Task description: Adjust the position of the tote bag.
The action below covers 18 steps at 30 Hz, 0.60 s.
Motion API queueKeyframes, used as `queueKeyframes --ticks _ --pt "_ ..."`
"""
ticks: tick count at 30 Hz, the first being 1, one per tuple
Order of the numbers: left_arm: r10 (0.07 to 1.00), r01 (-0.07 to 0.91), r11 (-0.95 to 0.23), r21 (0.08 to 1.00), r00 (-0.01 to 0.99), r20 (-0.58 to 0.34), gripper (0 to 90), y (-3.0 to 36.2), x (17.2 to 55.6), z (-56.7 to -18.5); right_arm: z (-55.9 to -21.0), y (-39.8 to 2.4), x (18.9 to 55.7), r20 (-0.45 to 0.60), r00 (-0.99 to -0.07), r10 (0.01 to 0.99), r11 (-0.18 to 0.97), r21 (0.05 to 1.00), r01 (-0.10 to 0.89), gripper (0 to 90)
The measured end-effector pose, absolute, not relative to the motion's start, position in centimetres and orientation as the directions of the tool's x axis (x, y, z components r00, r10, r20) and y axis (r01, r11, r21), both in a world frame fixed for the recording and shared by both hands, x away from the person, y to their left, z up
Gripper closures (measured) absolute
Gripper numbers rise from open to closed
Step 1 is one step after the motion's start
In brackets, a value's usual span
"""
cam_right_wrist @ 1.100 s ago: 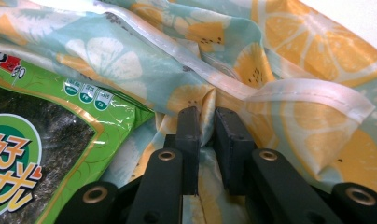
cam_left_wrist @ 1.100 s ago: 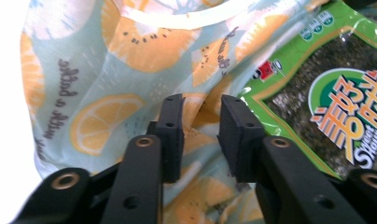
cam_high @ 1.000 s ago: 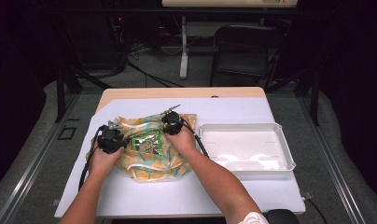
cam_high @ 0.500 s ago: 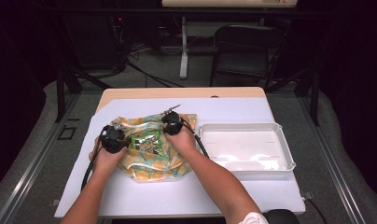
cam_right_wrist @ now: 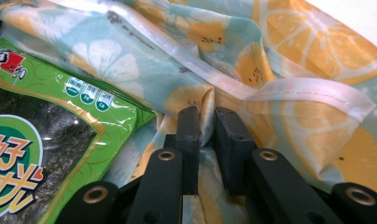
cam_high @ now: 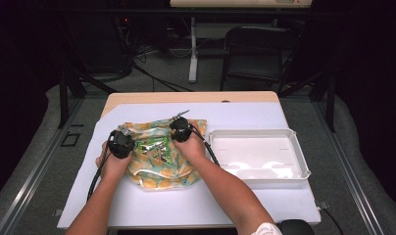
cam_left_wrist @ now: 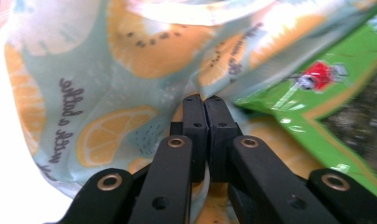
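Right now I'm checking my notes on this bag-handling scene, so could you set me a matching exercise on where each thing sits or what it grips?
Column one:
1. left gripper
2. green snack packet
3. white tray
4. right gripper

Column two:
A. to the right of the bag
B. lying on the fruit-print bag
C. shut on the bag's left part
D. pinching a fold near the white hem

Pairs: 1-C, 2-B, 3-A, 4-D
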<state>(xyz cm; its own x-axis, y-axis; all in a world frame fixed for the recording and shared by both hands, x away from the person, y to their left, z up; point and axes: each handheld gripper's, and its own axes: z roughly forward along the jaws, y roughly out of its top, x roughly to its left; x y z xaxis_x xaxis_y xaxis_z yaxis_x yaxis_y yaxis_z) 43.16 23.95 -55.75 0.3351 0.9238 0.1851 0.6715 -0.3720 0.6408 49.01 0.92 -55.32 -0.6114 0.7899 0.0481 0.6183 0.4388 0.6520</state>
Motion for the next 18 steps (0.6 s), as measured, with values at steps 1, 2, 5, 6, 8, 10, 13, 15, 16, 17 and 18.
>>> queueKeyframes --ticks 1,2,5,6,8,10,13,15,16,17,18 --pt "0.928 0.676 -0.361 0.643 0.327 0.177 89.5 24.0 43.2 -55.8 -55.3 0.9 49.0 0.048 -0.611 0.790 0.439 0.652 0.619 79.9" --pt "0.927 0.674 -0.364 0.642 0.327 0.182 89.7 24.1 43.2 -55.8 -55.3 0.9 49.0 0.049 -0.611 0.790 0.438 0.652 0.619 80.0" --pt "0.920 0.668 -0.388 0.635 0.328 0.216 90.0 24.0 43.2 -55.8 -55.3 0.9 49.0 0.049 -0.611 0.790 0.438 0.653 0.618 80.0" --pt "0.920 0.669 -0.386 0.635 0.326 0.217 90.0 24.0 43.2 -55.8 -55.3 0.9 49.0 0.048 -0.611 0.790 0.439 0.652 0.619 80.0" --pt "0.923 0.670 -0.380 0.638 0.318 0.215 90.0 24.1 43.3 -55.9 -55.3 0.9 49.0 0.050 -0.607 0.793 0.434 0.653 0.621 80.3" --pt "0.922 0.666 -0.383 0.640 0.317 0.222 90.0 24.0 43.2 -55.9 -55.3 0.9 49.0 0.049 -0.608 0.792 0.436 0.652 0.620 80.3" --pt "0.914 0.667 -0.402 0.627 0.328 0.238 90.0 24.0 42.9 -55.8 -55.4 0.9 48.9 0.050 -0.602 0.797 0.427 0.658 0.620 80.4" --pt "0.914 0.675 -0.401 0.620 0.340 0.222 90.0 24.1 42.7 -55.6 -55.4 0.9 48.9 0.054 -0.602 0.797 0.425 0.659 0.621 80.4" --pt "0.911 0.672 -0.406 0.619 0.348 0.219 89.9 24.1 42.5 -55.5 -55.4 0.9 48.9 0.054 -0.601 0.797 0.424 0.660 0.620 80.4" --pt "0.911 0.665 -0.404 0.628 0.351 0.215 90.0 24.1 42.3 -55.5 -55.4 0.9 48.9 0.054 -0.602 0.797 0.425 0.659 0.621 80.4" --pt "0.910 0.662 -0.404 0.631 0.359 0.206 90.0 24.2 42.1 -55.3 -55.4 0.9 48.9 0.055 -0.601 0.797 0.423 0.660 0.621 80.4"
